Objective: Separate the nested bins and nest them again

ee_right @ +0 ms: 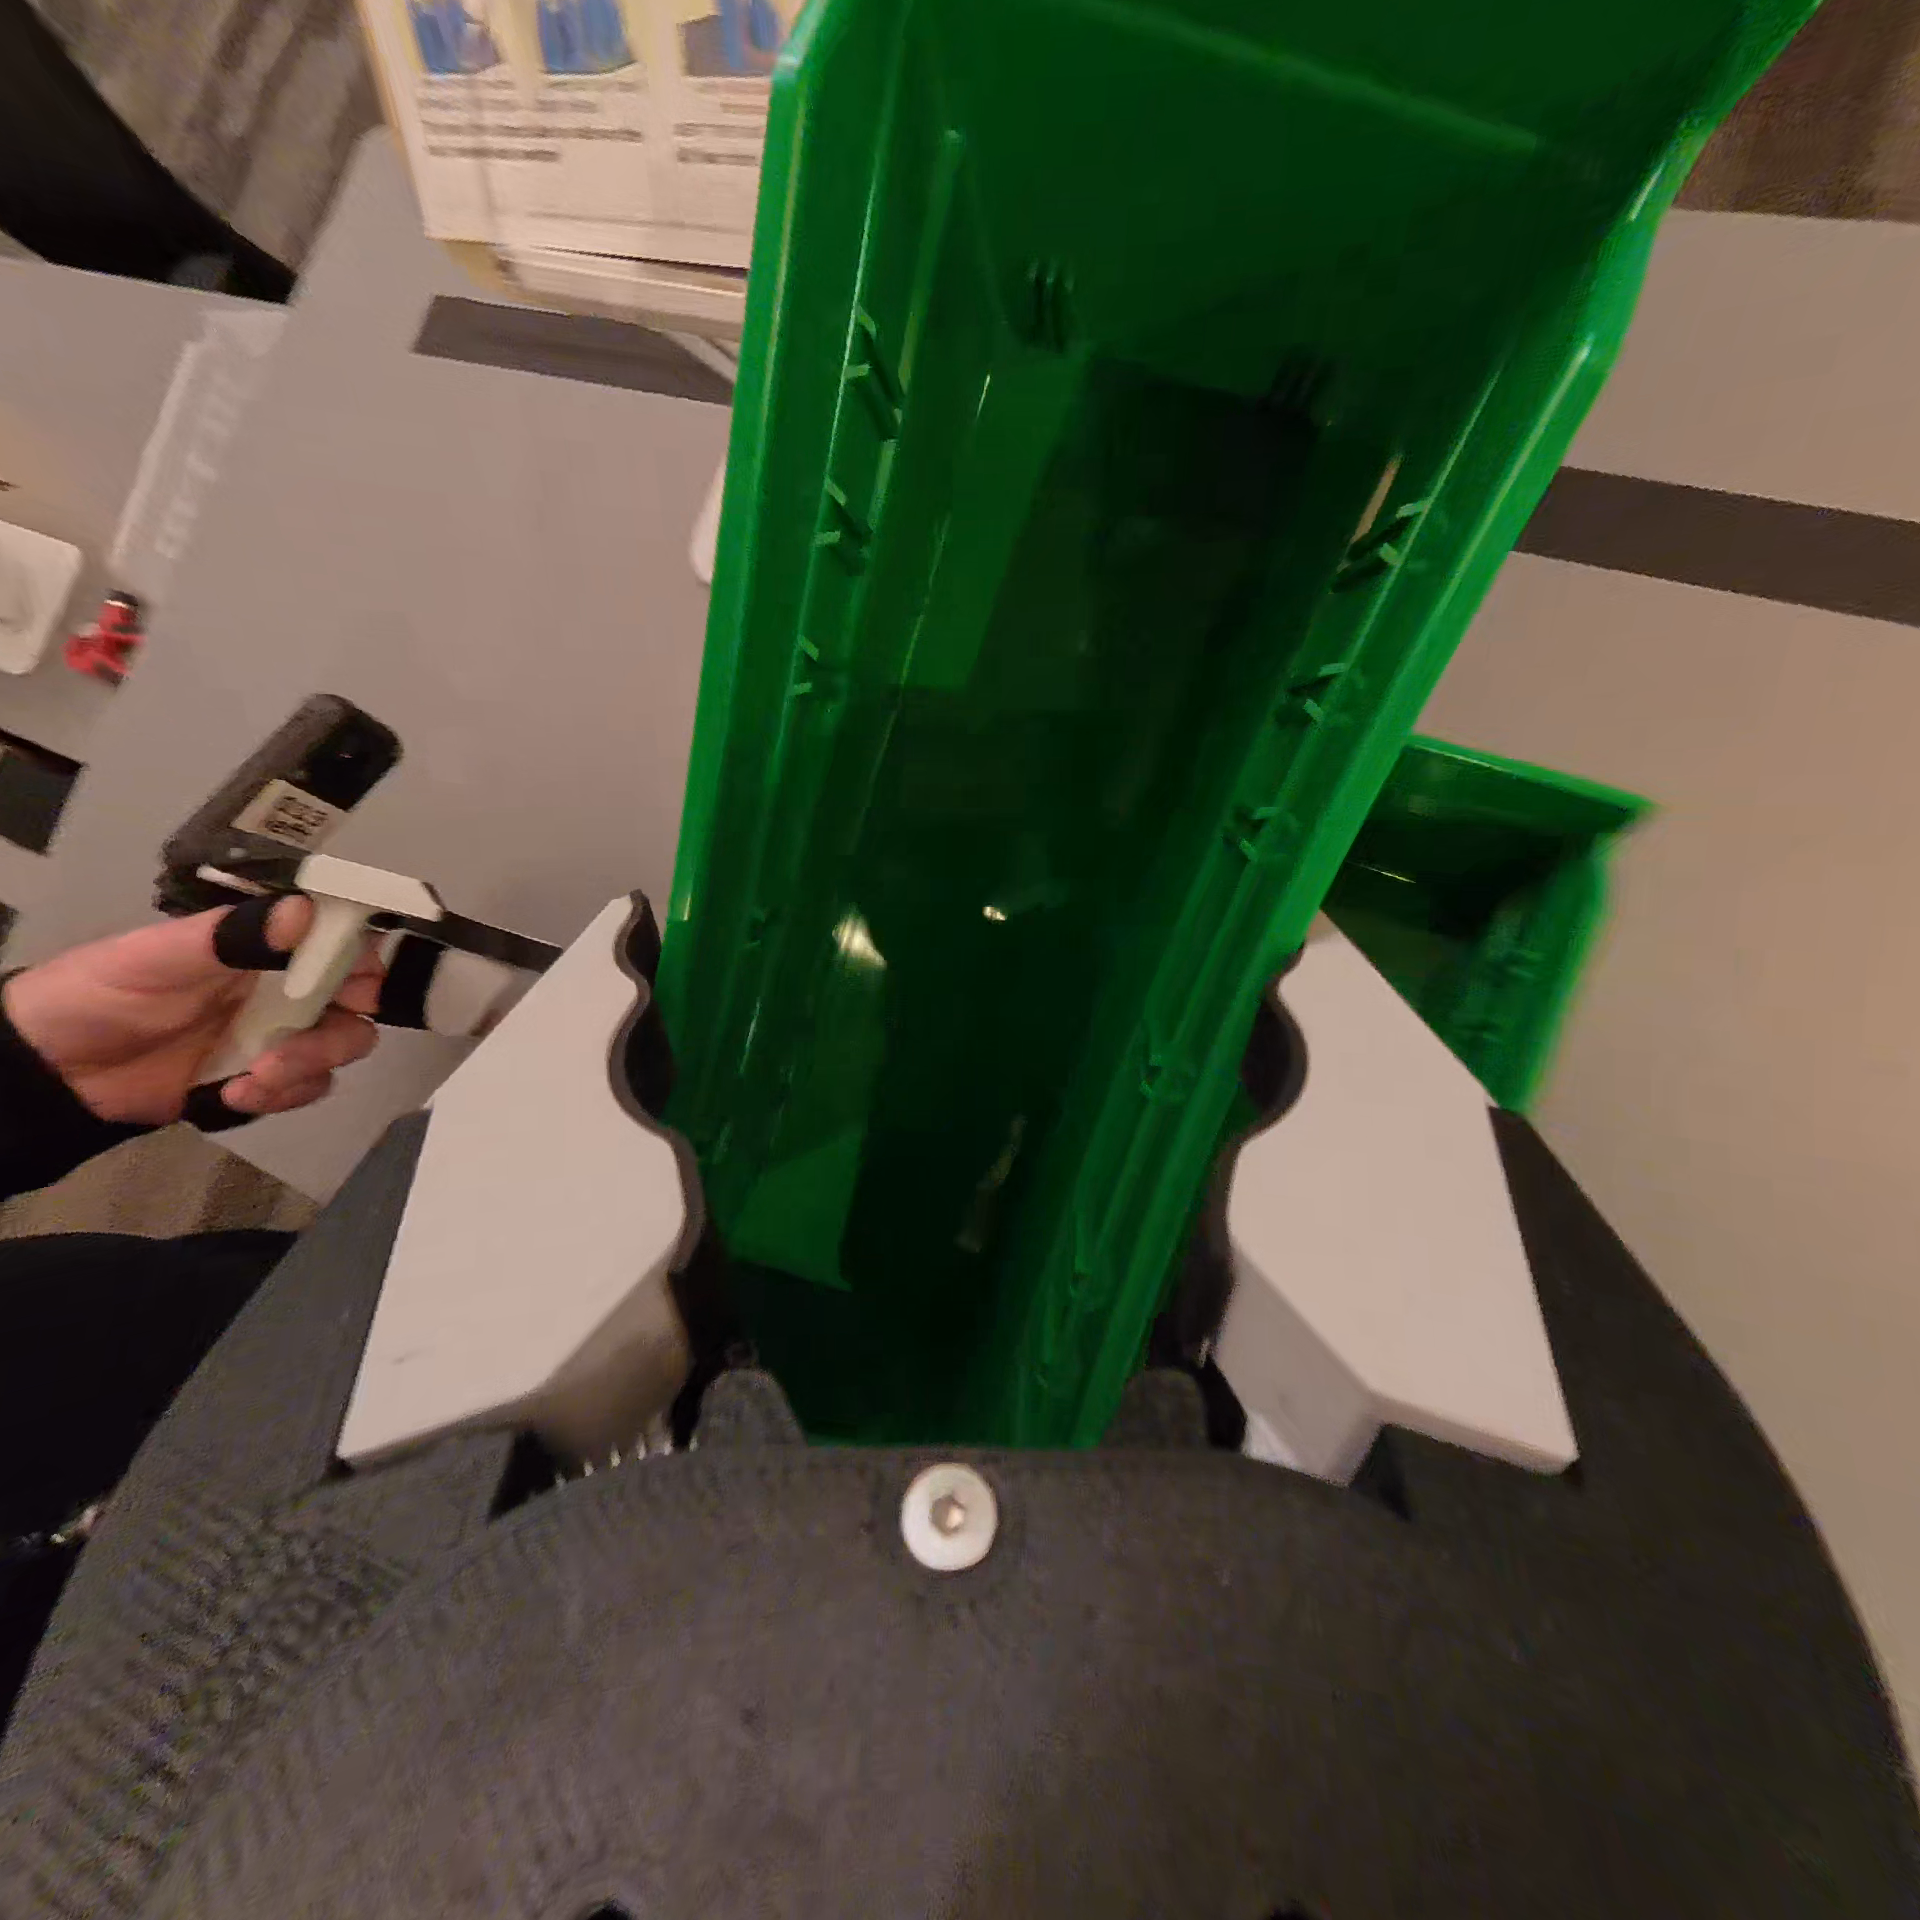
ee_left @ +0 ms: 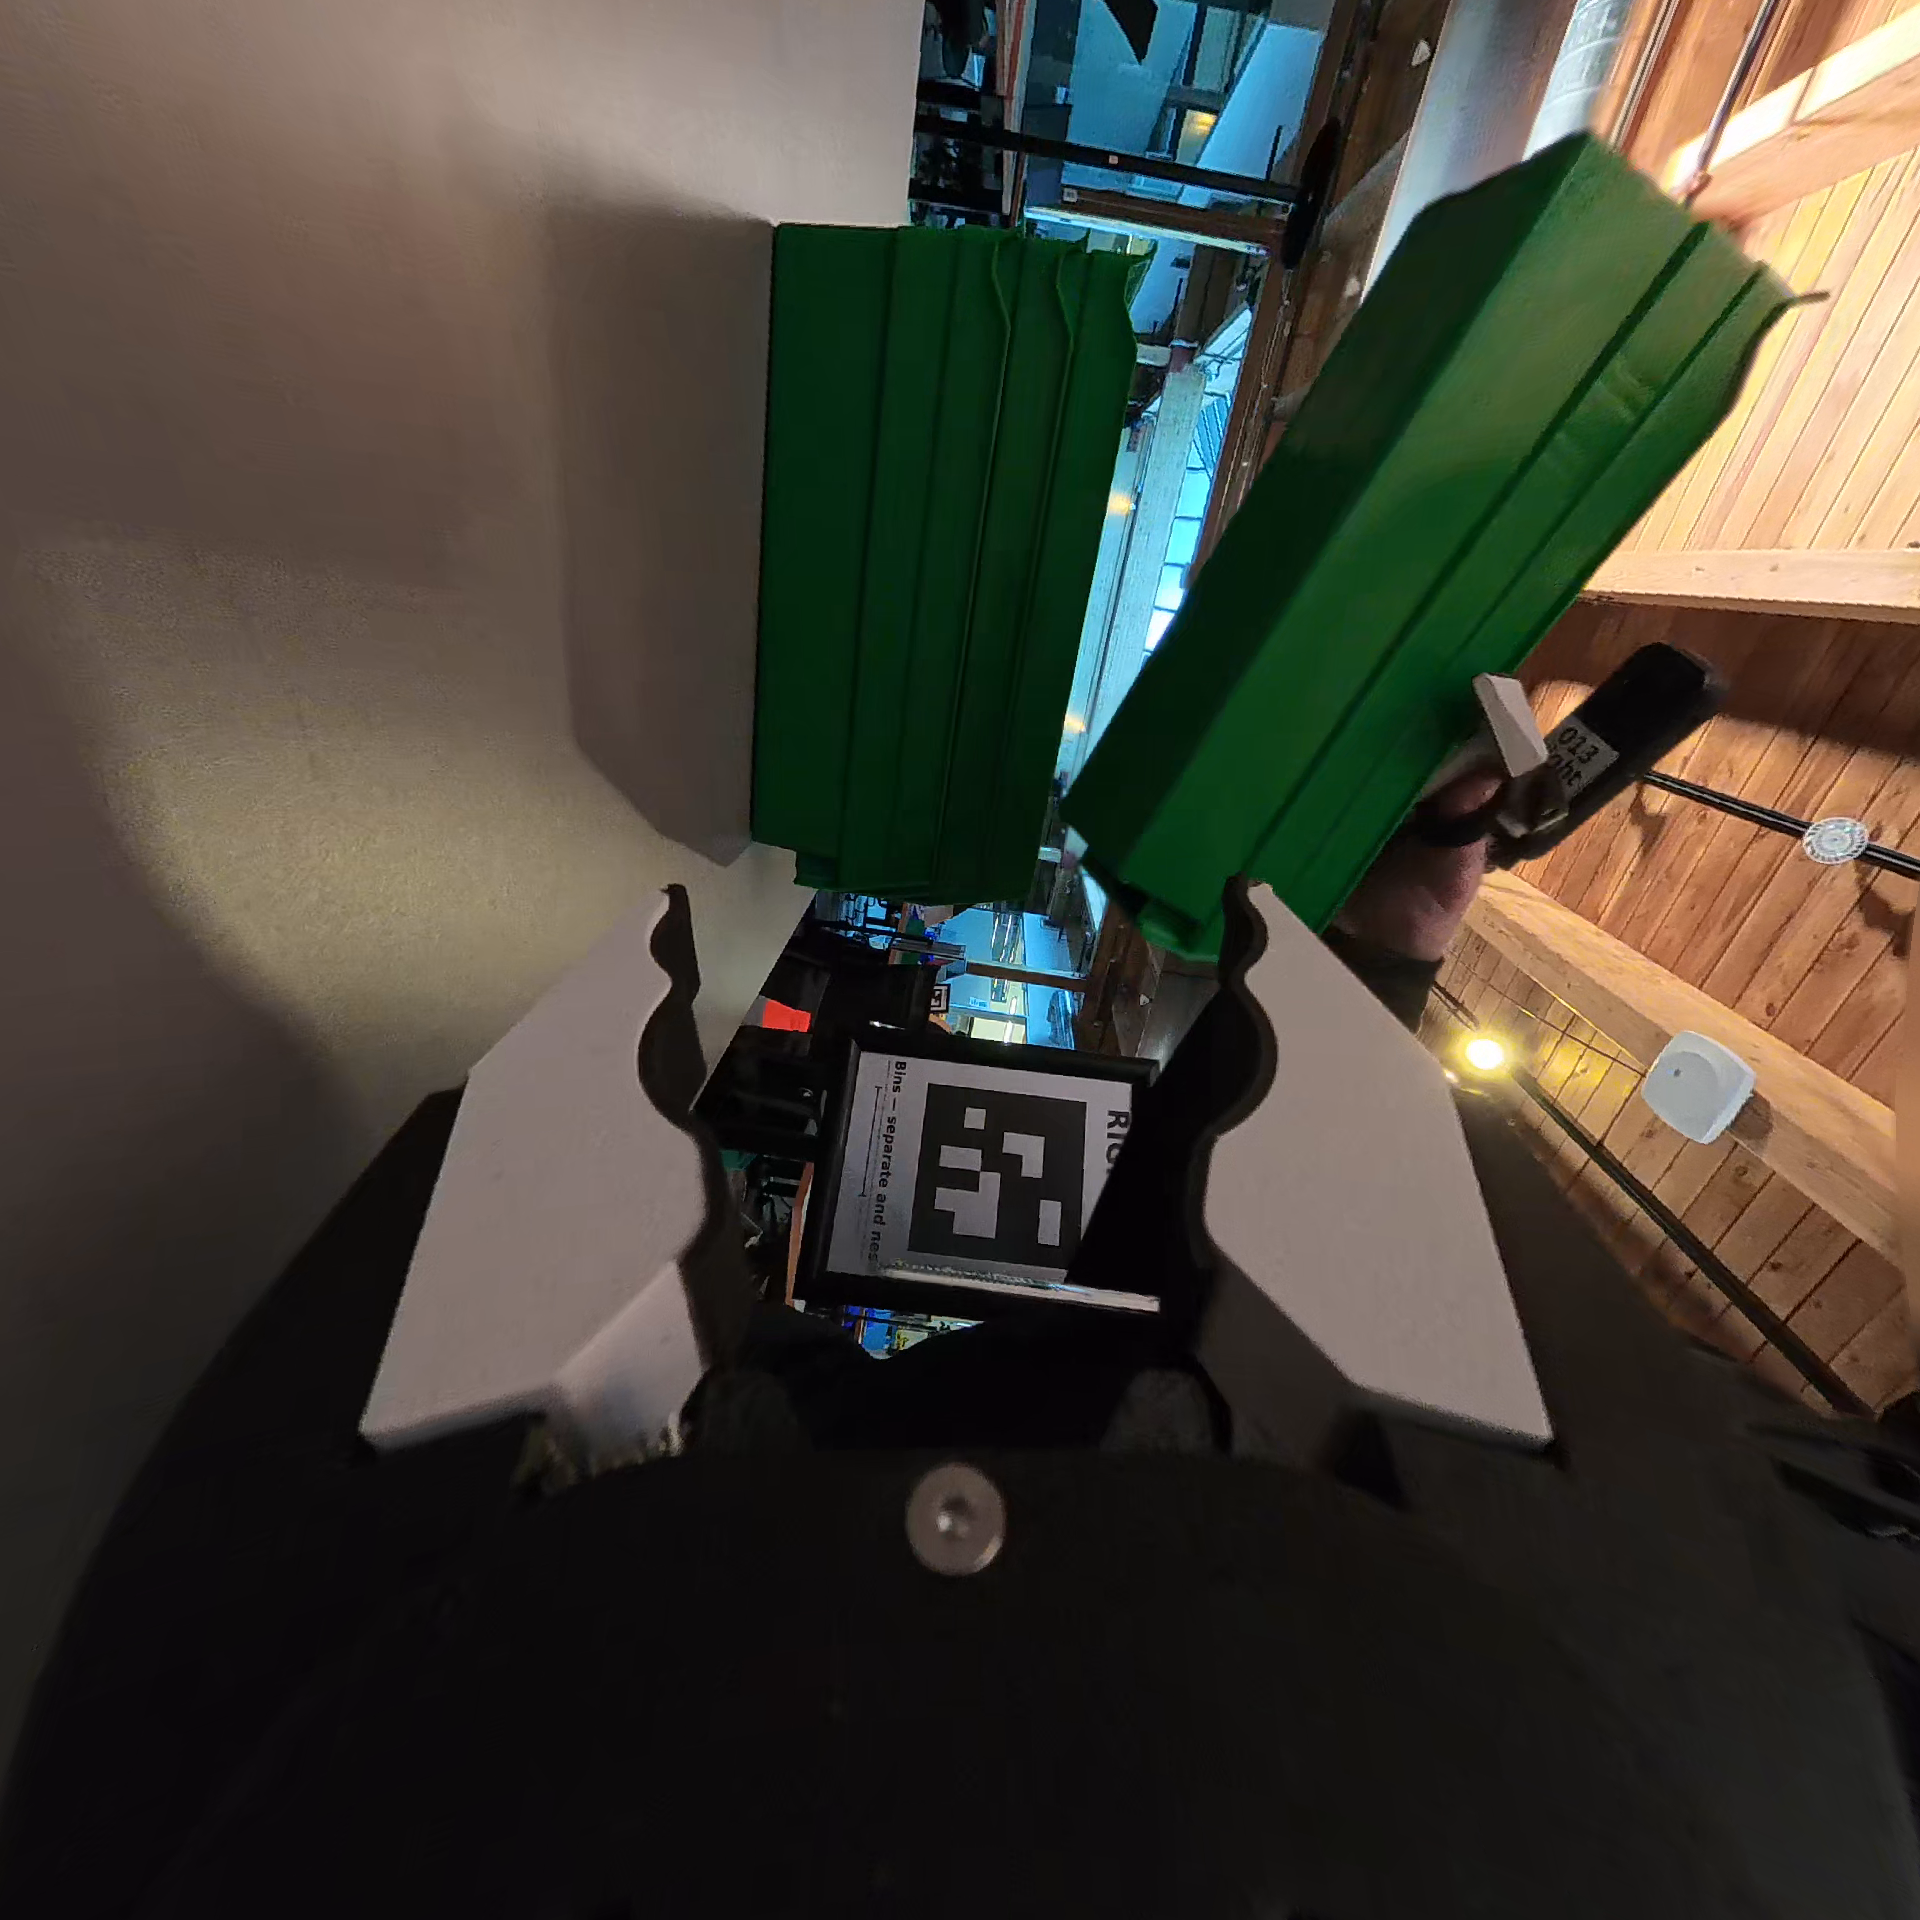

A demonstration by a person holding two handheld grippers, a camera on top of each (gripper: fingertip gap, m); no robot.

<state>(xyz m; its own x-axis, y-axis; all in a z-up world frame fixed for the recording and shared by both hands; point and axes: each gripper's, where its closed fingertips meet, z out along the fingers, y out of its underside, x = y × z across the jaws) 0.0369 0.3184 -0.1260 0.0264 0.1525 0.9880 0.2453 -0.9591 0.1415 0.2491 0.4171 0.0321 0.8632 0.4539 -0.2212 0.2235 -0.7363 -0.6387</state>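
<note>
The right gripper had its fingers clamped on one end of a lifted green bin, which filled the centre of the right wrist view. The stack sat on the tabletop at upper centre of the left view. The left gripper hung empty, fingers apart. The bin looked light, stiff and slick; its rim seemed the best hold.

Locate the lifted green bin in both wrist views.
Left wrist view: lifted bin upper right, tilted, off the table, right gripper at its far end.
Right wrist view: lifted bin centre, running up from between the fingers of the right gripper.
Shared landmark: other bins on the table.
</note>
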